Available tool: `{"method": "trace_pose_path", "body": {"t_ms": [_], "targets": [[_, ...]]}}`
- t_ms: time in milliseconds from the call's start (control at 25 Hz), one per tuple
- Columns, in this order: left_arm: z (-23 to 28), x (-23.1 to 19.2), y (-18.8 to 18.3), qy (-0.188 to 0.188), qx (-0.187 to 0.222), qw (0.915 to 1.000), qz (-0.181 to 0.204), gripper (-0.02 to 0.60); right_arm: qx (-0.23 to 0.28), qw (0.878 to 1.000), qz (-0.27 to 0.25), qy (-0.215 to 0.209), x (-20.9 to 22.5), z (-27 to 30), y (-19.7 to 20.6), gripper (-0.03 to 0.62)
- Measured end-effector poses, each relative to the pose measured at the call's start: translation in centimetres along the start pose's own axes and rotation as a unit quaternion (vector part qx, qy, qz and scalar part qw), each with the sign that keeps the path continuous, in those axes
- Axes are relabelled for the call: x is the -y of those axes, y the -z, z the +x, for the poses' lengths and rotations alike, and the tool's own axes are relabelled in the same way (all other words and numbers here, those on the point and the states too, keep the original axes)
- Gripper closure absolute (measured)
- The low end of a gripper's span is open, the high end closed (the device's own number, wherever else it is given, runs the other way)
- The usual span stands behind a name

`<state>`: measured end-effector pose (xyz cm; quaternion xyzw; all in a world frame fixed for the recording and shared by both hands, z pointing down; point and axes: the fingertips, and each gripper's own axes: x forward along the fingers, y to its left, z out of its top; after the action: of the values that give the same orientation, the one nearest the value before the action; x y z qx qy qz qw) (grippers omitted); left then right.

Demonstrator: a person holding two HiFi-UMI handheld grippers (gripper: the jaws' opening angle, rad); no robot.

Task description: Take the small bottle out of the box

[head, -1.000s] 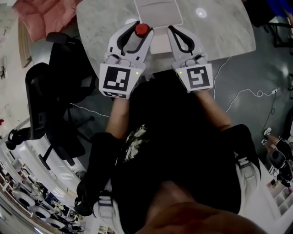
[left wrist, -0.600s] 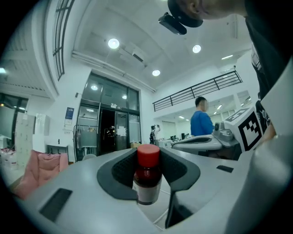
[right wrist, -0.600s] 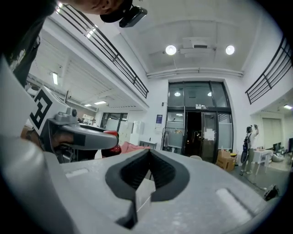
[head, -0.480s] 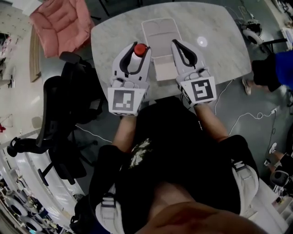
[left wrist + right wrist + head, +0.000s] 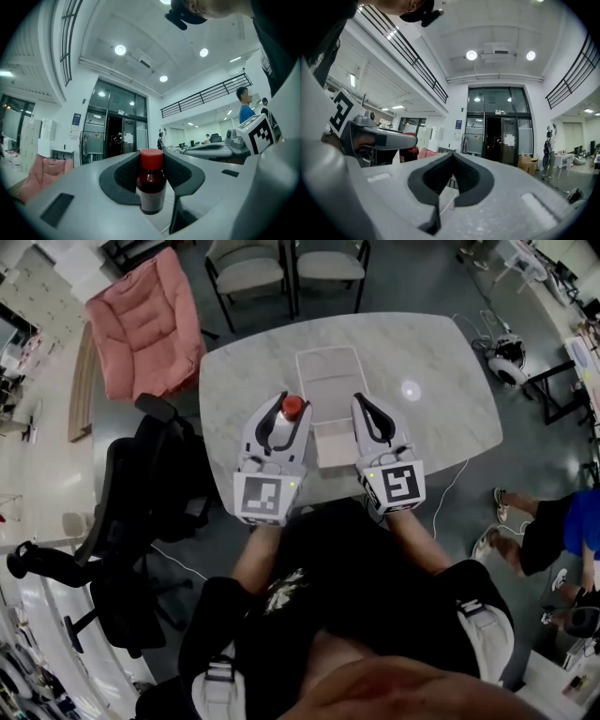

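Observation:
A small brown bottle [image 5: 292,407] with a red cap stands upright between the jaws of my left gripper [image 5: 288,414], just left of the white box [image 5: 328,354] on the marble table [image 5: 234,381]. In the left gripper view the bottle [image 5: 152,190] fills the gap, and the left gripper [image 5: 152,157] is shut on it with both dark pads against its sides. My right gripper [image 5: 364,405] hovers at the box's right side. In the right gripper view the right gripper [image 5: 452,155] is shut, its tips meeting with nothing held.
The box lies open, its lid part toward the far side. A black office chair [image 5: 141,512] stands left of me, and a pink armchair [image 5: 145,324] beyond it. Two chairs [image 5: 281,268] sit at the table's far edge. A white cable [image 5: 450,493] and a person's legs [image 5: 525,531] are at the right.
The head view has pulled back and shows more of the room. Both grippers keep their pose beside the box, and the bottle stays in the left jaws.

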<state>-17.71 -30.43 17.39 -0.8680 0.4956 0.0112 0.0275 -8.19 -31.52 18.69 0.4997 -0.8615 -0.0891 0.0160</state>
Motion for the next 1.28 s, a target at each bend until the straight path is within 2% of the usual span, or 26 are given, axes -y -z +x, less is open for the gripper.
{"method": "trace_pose_path", "body": {"t_ms": [240, 440, 640, 800, 920, 1080, 1280], "targets": [[0.1, 0.8, 0.4, 0.007, 0.009, 0.9997, 0.021, 0.423, 0.002, 1.000, 0.000, 0.009, 0.6, -0.9, -0.2, 0.599], [-0.3, 1.0, 0.1, 0.003, 0.017, 0.9998, 0.012, 0.423, 0.003, 1.000, -0.002, 0.015, 0.6, -1.3, -0.1, 0.600], [0.1, 1.4, -0.4, 0.011, 0.032, 0.9983, 0.048, 0.423, 0.011, 1.000, 0.001, 0.012, 1.0, -1.4, -0.7, 0.600], [0.4, 2.4, -1.2, -0.003, 0.017, 0.9998, 0.005, 0.423, 0.016, 1.000, 0.002, 0.010, 1.8, -1.5, -0.9, 0.600], [1.1, 2.5, -1.9, -0.005, 0.019, 0.9998, 0.009, 0.423, 0.022, 1.000, -0.001, 0.007, 2.5, -1.5, -1.7, 0.600], [2.3, 3.7, -2.1, 0.003, 0.031, 0.9987, 0.042, 0.423, 0.022, 1.000, -0.004, 0.006, 4.3, -2.0, -2.1, 0.600], [3.7, 6.1, -2.4, -0.004, 0.015, 0.9998, 0.010, 0.423, 0.017, 1.000, -0.007, 0.004, 6.2, -3.1, -1.8, 0.600]]}}
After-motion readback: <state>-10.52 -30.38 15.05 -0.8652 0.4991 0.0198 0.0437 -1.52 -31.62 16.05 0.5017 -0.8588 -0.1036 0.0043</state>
